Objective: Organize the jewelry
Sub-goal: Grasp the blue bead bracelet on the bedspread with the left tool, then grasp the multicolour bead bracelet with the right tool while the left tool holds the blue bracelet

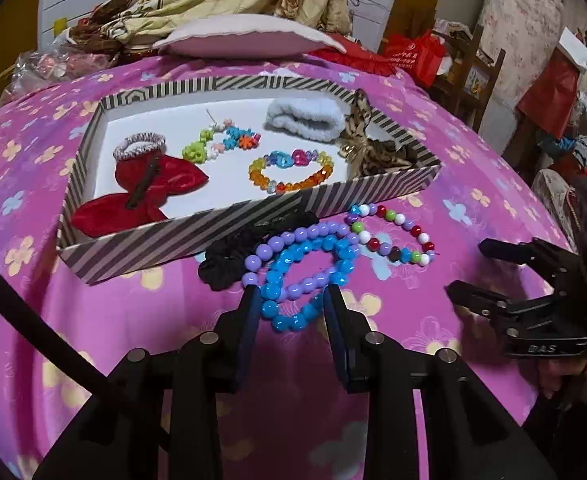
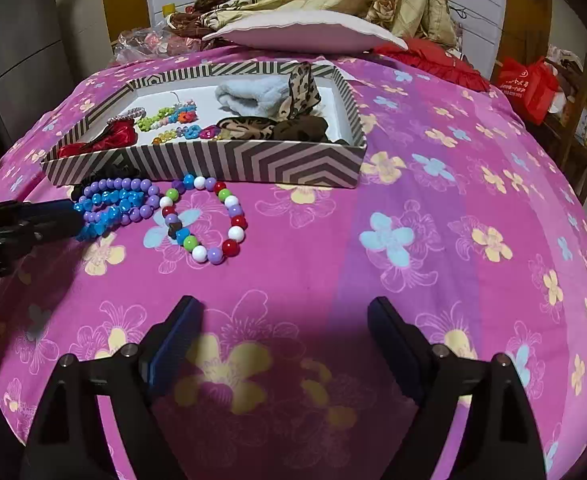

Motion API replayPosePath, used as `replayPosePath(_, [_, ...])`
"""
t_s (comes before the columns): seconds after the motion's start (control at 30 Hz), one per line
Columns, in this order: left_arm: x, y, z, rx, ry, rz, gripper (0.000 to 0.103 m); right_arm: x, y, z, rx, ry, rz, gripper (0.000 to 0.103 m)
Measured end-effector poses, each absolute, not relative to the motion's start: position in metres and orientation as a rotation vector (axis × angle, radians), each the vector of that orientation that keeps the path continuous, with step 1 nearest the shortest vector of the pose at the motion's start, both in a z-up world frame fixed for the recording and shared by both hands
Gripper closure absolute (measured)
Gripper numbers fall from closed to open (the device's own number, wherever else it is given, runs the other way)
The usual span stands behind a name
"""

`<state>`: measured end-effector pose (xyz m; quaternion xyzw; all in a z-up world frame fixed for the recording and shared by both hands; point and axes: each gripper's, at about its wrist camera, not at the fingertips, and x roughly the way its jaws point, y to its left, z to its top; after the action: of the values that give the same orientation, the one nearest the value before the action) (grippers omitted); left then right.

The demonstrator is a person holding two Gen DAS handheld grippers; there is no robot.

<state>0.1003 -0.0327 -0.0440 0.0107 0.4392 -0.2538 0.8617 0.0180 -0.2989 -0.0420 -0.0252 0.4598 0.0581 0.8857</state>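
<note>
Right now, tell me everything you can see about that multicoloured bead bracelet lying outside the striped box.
The multicoloured bead bracelet is a closed loop of round, glossy, plastic-looking beads in white, red, green, lilac and blue, plus one dark bead. It lies flat on the pink flowered bedspread, just in front of the striped box and apart from its wall. Its left side sits close beside the purple and blue bracelets; whether they touch is unclear. Neither gripper touches it.
</note>
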Motion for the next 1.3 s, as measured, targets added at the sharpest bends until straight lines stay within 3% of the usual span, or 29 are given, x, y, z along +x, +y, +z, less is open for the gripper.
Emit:
replayPosePath(0.03, [0.101, -0.031, -0.045, 0.013, 0.921, -0.529, 0.082, 0.018, -0.299, -0.042, -0.053, 0.957, 0.121, 0.014])
replayPosePath(0.1, [0.1, -0.026, -0.044, -0.016, 0.911, -0.527, 0.103, 0.018, -0.299, -0.042, -0.053, 0.957, 0.122, 0.014])
replayPosePath(0.4, [0.075, 0.014, -0.029, -0.041, 0.858, -0.513, 0.103, 0.019, -0.302, -0.04, -0.031, 0.953, 0.12, 0.015])
replayPosePath(0.47, [0.073, 0.028, -0.029, -0.059, 0.845, -0.476, 0.103, 0.02, -0.308, -0.035, 0.031, 0.93, 0.135, 0.025])
replayPosePath(0.8, [0.064, 0.031, -0.044, 0.024, 0.808, -0.315, 0.103, 0.03, -0.274, -0.025, 0.008, 0.866, 0.307, 0.035])
replayPosePath(0.9, [0.066, 0.031, -0.045, 0.023, 0.817, -0.314, 0.103, 0.046, -0.269, -0.034, -0.006, 0.905, 0.287, 0.043])
replayPosePath(1.13, [0.07, 0.038, -0.048, -0.028, 0.84, -0.315, 0.103, 0.058, -0.252, -0.04, -0.112, 0.926, 0.243, 0.04])
replayPosePath(1.3, [0.07, 0.038, -0.048, -0.043, 0.842, -0.318, 0.103, 0.059, -0.272, -0.031, 0.136, 0.904, 0.31, 0.04])
